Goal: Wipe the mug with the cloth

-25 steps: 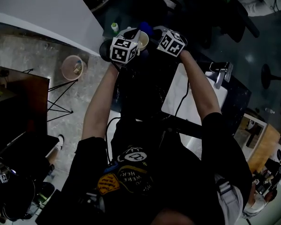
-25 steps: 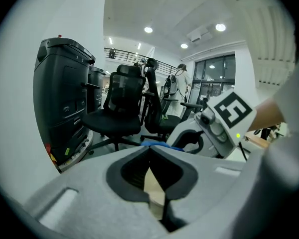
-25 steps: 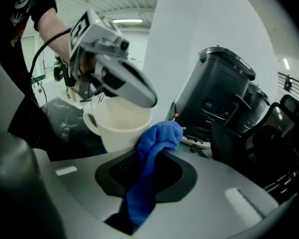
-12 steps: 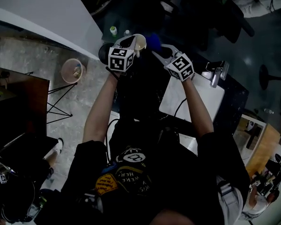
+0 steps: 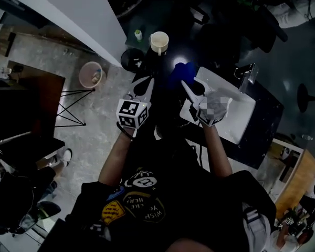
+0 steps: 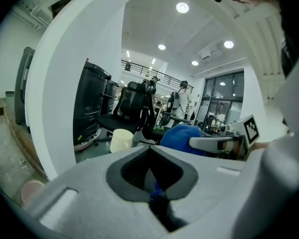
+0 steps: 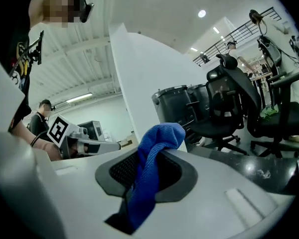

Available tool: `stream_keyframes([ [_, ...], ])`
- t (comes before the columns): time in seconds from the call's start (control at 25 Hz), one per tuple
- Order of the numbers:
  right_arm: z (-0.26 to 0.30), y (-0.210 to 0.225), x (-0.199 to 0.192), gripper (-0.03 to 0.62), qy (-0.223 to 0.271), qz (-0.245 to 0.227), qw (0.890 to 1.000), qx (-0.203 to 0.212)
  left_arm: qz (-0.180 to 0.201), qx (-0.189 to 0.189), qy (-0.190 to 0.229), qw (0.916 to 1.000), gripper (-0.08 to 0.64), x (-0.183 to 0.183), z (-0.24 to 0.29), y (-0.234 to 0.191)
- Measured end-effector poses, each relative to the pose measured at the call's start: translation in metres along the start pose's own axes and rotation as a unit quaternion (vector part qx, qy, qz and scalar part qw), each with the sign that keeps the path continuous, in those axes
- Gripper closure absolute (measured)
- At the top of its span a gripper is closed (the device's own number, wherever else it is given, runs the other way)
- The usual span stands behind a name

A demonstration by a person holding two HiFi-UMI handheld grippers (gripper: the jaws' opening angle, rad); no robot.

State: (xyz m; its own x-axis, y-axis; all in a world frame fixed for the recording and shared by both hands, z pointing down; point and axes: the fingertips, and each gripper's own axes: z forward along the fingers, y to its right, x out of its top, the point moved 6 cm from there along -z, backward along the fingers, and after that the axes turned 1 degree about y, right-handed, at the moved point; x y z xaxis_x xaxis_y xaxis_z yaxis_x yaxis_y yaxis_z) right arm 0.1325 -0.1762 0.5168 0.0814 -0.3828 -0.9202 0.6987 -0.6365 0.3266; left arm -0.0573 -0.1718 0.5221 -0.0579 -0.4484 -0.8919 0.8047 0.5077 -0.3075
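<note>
Guessing we're pre-wipe: right hand-held gripper [image 5: 185,84] clamped on cloth [image 5: 181,72], left hand-held gripper [image 5: 149,81] closed, empty; mug [image 5: 159,42] alone on surface [image 5: 163,67], nxt left must grab it.

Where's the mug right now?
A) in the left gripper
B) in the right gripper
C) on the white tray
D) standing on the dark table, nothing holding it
D: the mug stands upright on the dark table, apart from the left gripper and from the right gripper, which is shut on the blue cloth.
</note>
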Motion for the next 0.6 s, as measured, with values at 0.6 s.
stream_keyframes([
  [0.6,-0.118,-0.2,-0.017,0.514,0.082,-0.039,0.996,-0.02,0.068,-0.048,0.043,0.9956,0.554,-0.04,-0.173,0.106],
])
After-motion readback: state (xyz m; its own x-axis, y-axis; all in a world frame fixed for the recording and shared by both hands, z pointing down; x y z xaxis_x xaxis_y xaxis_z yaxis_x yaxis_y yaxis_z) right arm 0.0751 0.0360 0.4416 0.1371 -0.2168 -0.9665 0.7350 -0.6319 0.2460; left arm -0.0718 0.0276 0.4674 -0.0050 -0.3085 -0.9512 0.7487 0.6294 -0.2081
